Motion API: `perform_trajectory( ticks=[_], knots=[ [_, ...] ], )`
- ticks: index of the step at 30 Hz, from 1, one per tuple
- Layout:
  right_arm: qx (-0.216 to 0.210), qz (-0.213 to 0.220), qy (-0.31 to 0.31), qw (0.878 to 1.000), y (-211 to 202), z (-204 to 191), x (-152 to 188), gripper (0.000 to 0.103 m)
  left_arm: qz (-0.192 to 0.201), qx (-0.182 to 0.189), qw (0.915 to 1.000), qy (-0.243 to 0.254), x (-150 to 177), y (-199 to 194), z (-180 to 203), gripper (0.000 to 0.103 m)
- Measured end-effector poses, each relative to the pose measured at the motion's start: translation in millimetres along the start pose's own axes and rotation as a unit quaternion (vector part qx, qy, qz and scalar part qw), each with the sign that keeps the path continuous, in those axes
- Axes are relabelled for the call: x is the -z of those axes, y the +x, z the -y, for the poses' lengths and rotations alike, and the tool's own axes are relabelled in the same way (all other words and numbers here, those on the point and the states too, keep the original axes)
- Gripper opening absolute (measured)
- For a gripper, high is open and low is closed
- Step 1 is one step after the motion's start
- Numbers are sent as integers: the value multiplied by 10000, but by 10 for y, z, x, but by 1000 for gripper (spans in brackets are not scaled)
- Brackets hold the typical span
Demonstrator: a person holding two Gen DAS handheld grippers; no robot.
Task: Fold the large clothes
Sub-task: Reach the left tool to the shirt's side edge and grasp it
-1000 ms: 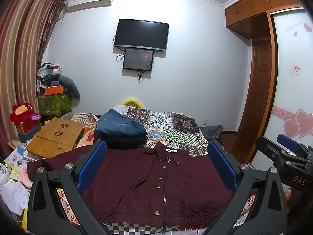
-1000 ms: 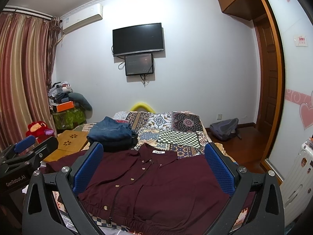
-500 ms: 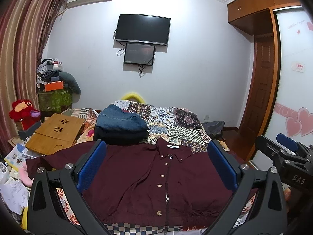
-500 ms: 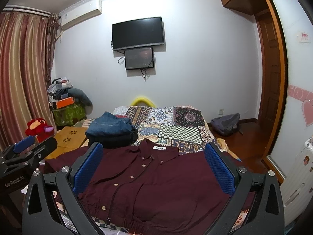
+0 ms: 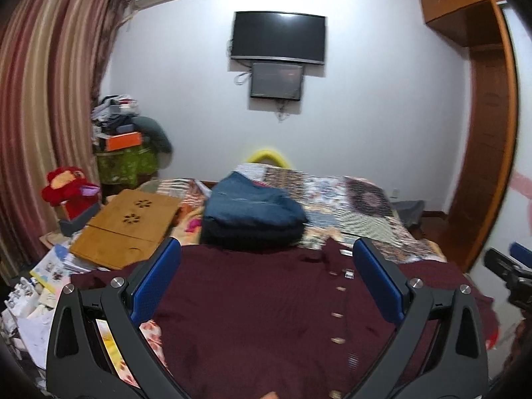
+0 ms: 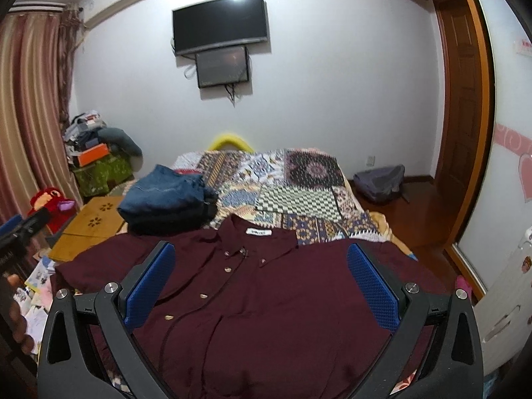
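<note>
Change since the earlier frames: both views have swung leftward and drawn closer over the garment; the left view is now blurred by motion.

Left tongs [image 5: 266, 286]: spread wide, blue pads holding nothing, poised above the garment's left half.

Right tongs [image 6: 262, 286]: spread wide, holding nothing, poised above the garment's chest and right half.

Maroon jacket [image 6: 266, 299]: lies flat, front up, on the bed [image 6: 299, 193], directly beneath and between both pairs of tongs. Collar with white label points away from the tongs; the button placket runs toward them; one sleeve extends out past the left pad.

Folded denim pile [image 6: 166, 199]: beyond the left pad of the right tongs, just past the jacket's shoulder, touching or nearly touching its edge.

Wooden lap table [image 5: 126, 229]: left of the left tongs, beside the denim pile.

Red plush toy [image 5: 66, 189]: farther left, near the curtain.

Wall television [image 6: 219, 23]: straight ahead of the tongs, high on the far wall.
</note>
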State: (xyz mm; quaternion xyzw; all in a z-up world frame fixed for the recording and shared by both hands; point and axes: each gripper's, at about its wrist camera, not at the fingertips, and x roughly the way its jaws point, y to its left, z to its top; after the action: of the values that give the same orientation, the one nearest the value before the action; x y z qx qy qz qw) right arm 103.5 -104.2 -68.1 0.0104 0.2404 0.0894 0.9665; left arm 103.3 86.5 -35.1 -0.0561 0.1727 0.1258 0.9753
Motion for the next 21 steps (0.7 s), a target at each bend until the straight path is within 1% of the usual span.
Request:
perform_trajectory(
  ticks=[3, 6, 9, 11, 14, 15, 17, 18, 21],
  knots=[
    [58, -270, 123, 9995, 184, 42, 2, 103, -173, -139, 9997, -128, -8, 232, -290, 103],
    [87, -590, 273, 9978, 386, 60, 4, 103, -442, -390, 9975, -397, 15, 521, -699, 103],
    [89, -839, 384, 9957, 553, 62, 10, 103, -783, -640, 9921, -739, 87, 817, -1115, 103],
    [93, -994, 437, 9940, 660, 54, -4, 103, -1041, -814, 9859, -1026, 175, 1008, -1444, 103],
    [115, -1196, 437, 9918, 808, 10, -7, 103, -1545, -990, 9719, -1478, 354, 1259, -1925, 103],
    [138, -1260, 422, 9910, 852, -3, -3, 103, -1768, -982, 9645, -1700, 445, 1354, -2112, 103],
    [180, -1372, 373, 9897, 940, -41, -5, 103, -2081, -930, 9498, -2145, 637, 1473, -2430, 103],
    [216, -1434, 331, 9889, 972, -66, 5, 103, -2180, -865, 9434, -2343, 726, 1537, -2577, 103],
    [296, -1570, 249, 9868, 1071, -125, 3, 103, -2467, -650, 9193, -2995, 1030, 1727, -2921, 103]
  ],
)
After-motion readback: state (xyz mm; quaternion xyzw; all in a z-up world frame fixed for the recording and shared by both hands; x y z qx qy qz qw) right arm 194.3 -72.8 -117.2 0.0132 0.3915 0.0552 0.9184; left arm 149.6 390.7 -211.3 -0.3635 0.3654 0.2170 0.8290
